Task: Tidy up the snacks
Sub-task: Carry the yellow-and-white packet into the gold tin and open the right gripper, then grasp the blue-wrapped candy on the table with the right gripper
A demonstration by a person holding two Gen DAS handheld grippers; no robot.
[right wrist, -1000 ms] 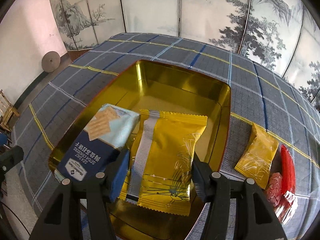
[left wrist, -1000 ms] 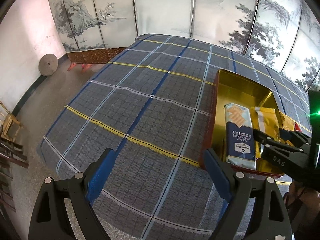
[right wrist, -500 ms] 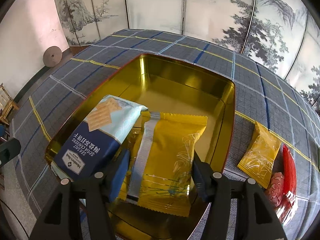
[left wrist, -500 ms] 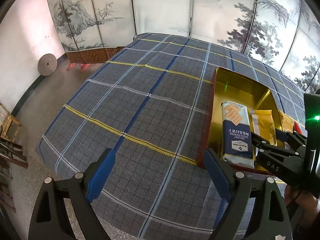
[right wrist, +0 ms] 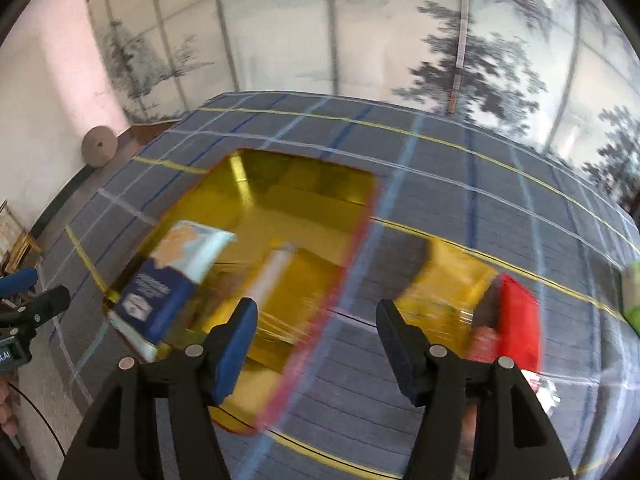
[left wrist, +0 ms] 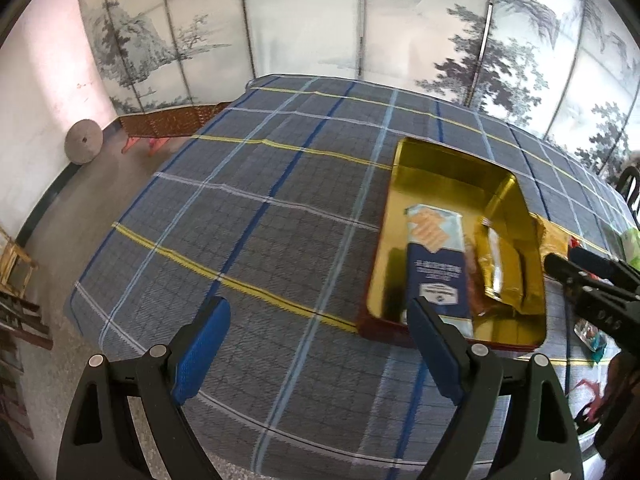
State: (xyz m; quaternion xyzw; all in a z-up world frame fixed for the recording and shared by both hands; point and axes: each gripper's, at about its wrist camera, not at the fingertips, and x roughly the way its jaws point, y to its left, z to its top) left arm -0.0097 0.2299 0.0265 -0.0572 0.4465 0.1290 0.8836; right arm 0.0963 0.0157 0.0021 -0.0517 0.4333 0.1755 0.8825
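Swinging from the gold tin [right wrist: 240, 184], the right hand-held gripper [right wrist: 312, 340], half-open and empty, must next straddle the yellow packet [right wrist: 444, 284] on the counter [right wrist: 480, 200].

Gold tin [left wrist: 436, 160] sat open on the plaid cloth, red outer rim, far half of it bare. Blue-and-pale cracker pack [left wrist: 436, 264] lay flat lengthwise along the tin's left side in the left wrist view, blue end nearest the camera. Yellow packet [left wrist: 500, 268] with a silver strip lay just beside it, also inside the tin. Another yellow packet [right wrist: 452, 284] lay on the cloth outside the tin's right wall, a red wrapper [right wrist: 516, 320] touching its right side; right wrist view too blurred for detail.
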